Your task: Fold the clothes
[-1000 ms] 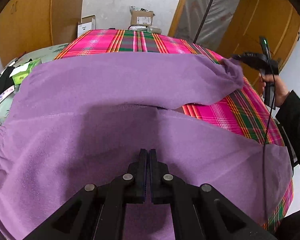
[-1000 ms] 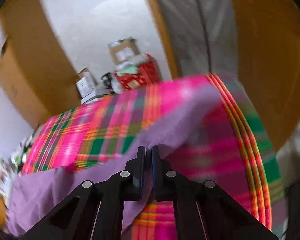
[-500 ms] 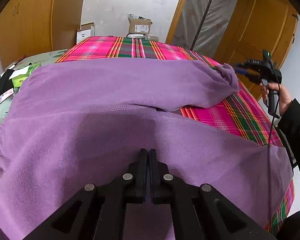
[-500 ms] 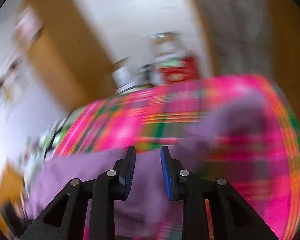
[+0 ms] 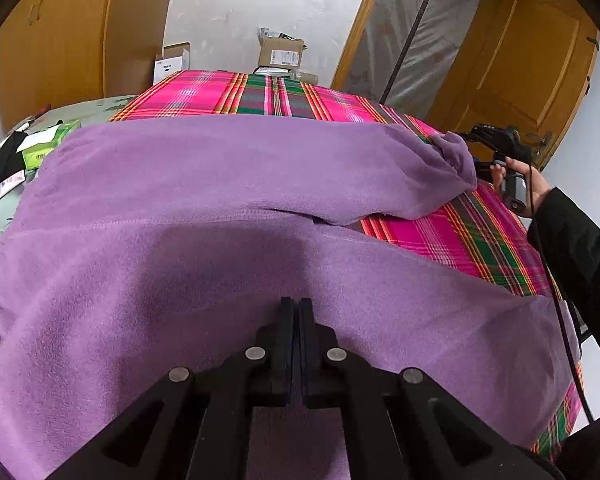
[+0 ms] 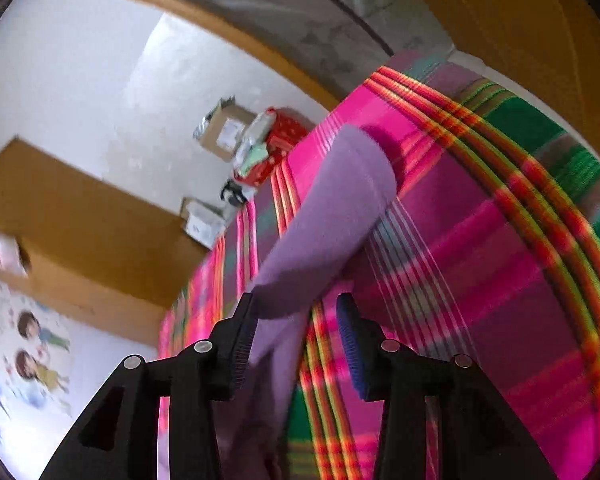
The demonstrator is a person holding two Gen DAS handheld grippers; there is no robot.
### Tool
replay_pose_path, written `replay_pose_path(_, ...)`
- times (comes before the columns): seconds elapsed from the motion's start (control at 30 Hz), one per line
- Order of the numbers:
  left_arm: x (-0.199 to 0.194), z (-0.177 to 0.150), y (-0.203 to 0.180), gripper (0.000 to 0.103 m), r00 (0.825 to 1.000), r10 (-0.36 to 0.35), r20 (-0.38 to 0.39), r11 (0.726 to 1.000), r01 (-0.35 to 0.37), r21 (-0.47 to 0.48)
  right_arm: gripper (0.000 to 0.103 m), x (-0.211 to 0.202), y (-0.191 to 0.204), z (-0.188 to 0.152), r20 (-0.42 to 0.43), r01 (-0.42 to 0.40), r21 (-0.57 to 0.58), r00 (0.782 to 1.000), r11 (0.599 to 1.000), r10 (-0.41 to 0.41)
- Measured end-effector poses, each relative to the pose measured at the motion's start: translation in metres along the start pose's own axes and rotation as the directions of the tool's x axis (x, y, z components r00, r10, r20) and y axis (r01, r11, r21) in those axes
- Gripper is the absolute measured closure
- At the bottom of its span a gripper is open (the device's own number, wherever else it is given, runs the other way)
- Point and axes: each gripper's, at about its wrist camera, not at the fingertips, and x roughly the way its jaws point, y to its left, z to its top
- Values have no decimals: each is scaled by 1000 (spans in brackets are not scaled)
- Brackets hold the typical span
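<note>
The left gripper (image 5: 296,308) has its jaws pressed together with nothing visibly between them, its tips low over the purple garment (image 5: 220,248), which spreads out ahead of it and to both sides across the pink plaid cloth (image 5: 440,236). Whether the tips touch the fleece cannot be told. Beyond the tips, a folded-over band of the garment runs crosswise, ending in a bunched cuff (image 5: 456,156) far ahead to the right.

Just past that cuff a hand (image 5: 520,180) in a dark sleeve (image 5: 580,252) holds the right gripper (image 6: 296,312). Its jaws are opening, already wide. In the right wrist view the garment's narrow end stretches away ahead of this gripper; its near part lies between the jaws, close against the left finger (image 6: 246,320), with neither pad pressing on it.
</note>
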Motion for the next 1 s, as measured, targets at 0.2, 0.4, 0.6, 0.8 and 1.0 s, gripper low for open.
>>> replay_pose_path(0.2, 1, 0, -1, 101, 1000, 6, 0, 1000, -6, 2, 95, 6, 16, 12, 57, 85, -89, 995, 992, -80)
replay_pose_path(0.4, 1, 1, -1, 101, 1000, 14, 1, 1000, -14, 9, 95, -40, 23, 21, 139, 138, -165, 983, 977, -116)
replay_pose_path(0.6, 1, 1, 0, 101, 1000, 12, 1, 1000, -12, 8, 95, -118, 20, 32, 205, 244, -193, 957, 950, -204)
replay_pose_path(0.8, 1, 2, 2, 101, 1000, 3, 1, 1000, -3, 1, 93, -168, -10, 25, 197, 380, -154, 916, 912, -349)
replay_pose_path(1.0, 2, 3, 3, 101, 1000, 6, 0, 1000, -6, 3, 70, -181, -76, 17, 134, 323, 25, 937, 946, -323)
